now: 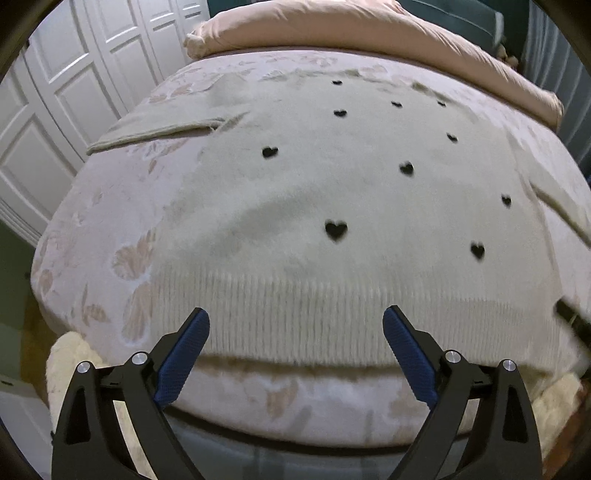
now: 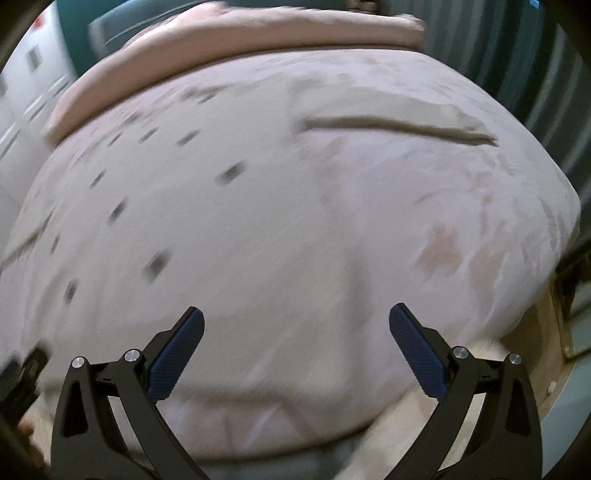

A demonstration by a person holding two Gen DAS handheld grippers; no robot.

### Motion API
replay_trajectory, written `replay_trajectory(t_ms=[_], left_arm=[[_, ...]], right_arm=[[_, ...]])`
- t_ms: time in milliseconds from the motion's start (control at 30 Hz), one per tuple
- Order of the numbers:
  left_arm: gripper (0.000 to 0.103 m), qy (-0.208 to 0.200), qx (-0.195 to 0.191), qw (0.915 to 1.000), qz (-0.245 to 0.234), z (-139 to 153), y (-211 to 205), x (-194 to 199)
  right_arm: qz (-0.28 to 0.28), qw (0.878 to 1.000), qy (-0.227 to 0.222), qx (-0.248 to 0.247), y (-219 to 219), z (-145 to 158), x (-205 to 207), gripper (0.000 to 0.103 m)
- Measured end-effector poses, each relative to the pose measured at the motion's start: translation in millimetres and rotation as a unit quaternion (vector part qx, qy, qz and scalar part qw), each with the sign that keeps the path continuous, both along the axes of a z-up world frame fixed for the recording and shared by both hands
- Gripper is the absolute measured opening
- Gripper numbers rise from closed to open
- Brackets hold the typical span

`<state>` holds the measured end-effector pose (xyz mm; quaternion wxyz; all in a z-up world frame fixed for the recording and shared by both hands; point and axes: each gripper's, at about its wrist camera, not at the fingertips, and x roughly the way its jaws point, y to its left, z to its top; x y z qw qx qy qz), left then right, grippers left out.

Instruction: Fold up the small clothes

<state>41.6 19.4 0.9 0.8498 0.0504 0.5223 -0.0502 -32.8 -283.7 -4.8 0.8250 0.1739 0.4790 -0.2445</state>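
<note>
A cream knit sweater (image 1: 314, 206) with small black hearts lies flat on the bed, ribbed hem toward me, one sleeve (image 1: 159, 127) stretched out to the left. My left gripper (image 1: 295, 325) is open and empty, hovering over the hem. In the blurred right wrist view the sweater (image 2: 207, 229) fills the left and middle, its other sleeve (image 2: 399, 125) reaching right. My right gripper (image 2: 295, 325) is open and empty above the sweater's lower right part. The other gripper's tip (image 1: 572, 317) shows at the right edge of the left wrist view.
The bed has a pale floral cover (image 1: 110, 229) and a pink folded duvet (image 1: 369, 33) at its far end. White panelled wardrobe doors (image 1: 74, 81) stand to the left. A fluffy cream rug (image 1: 70, 358) lies below the bed's near edge.
</note>
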Motion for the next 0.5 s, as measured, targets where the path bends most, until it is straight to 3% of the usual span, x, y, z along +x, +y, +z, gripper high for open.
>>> replay_trajectory(t_ms=[133,233,367,500], left_arm=[[0.093,0.0,0.006,1.0,-0.001,-1.5,3.2,24.0],[0.093,0.01,0.006,0.9999,0.013,-6.3,6.5,39.8],[0.093,0.033,-0.026,0.9986,0.031,-14.6,12.4,60.2],[0.093,0.019,-0.009,0.9994,0.026,-15.8,7.3,73.6]], right_arm=[[-0.08,0.996,-0.025,0.041,-122.4,-3.3,24.0,0.098],[-0.157,0.984,-0.046,0.064,-213.8,-12.4,37.7,0.098],[-0.261,0.958,-0.07,0.095,-320.1,-32.4,47.2,0.098],[-0.331,0.932,-0.079,0.128,-376.1,-53.3,54.8,0.098]])
